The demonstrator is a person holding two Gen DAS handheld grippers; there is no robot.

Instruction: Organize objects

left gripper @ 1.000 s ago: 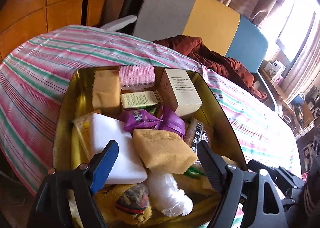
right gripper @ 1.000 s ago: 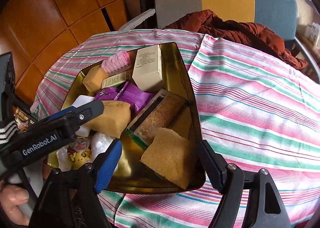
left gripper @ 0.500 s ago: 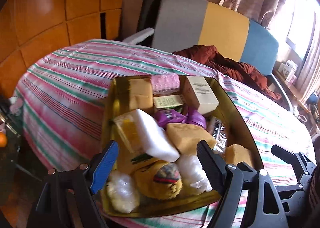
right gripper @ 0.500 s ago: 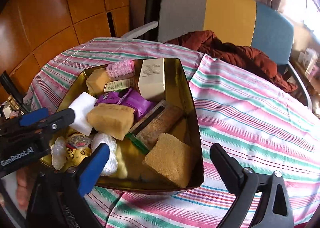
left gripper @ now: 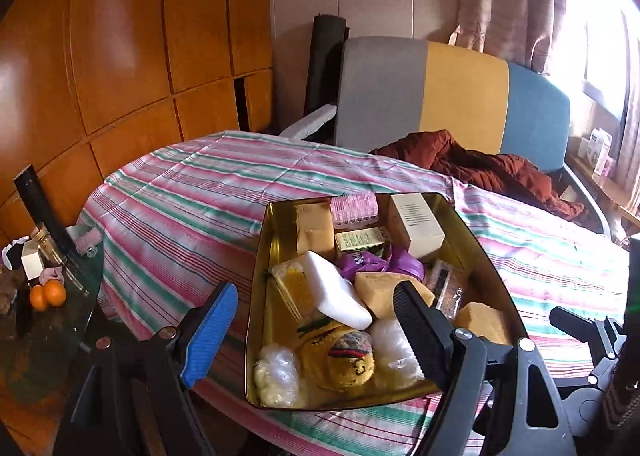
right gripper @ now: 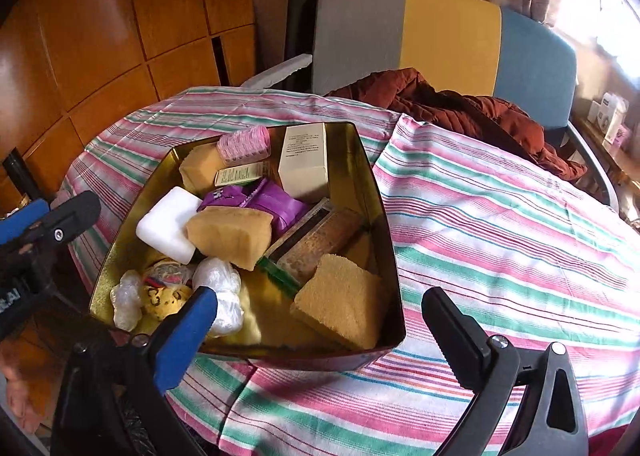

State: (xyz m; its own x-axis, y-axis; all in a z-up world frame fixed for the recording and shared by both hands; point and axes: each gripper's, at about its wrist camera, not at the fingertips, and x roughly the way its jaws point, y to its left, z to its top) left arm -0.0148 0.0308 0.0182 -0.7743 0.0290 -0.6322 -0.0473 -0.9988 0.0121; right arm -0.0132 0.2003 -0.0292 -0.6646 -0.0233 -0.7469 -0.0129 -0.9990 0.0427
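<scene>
Right tongs (right gripper: 316,330) now wide apart, sponge (right gripper: 340,306) lying in tin (right gripper: 384,192).

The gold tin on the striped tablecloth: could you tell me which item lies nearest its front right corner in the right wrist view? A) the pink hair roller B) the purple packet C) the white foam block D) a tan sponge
D: a tan sponge leans in the front right corner of the gold tin.

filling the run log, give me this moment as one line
left gripper: open, empty | right gripper: open, empty | gold tin: on striped tablecloth, full | sponge: in tin's near corner
</scene>
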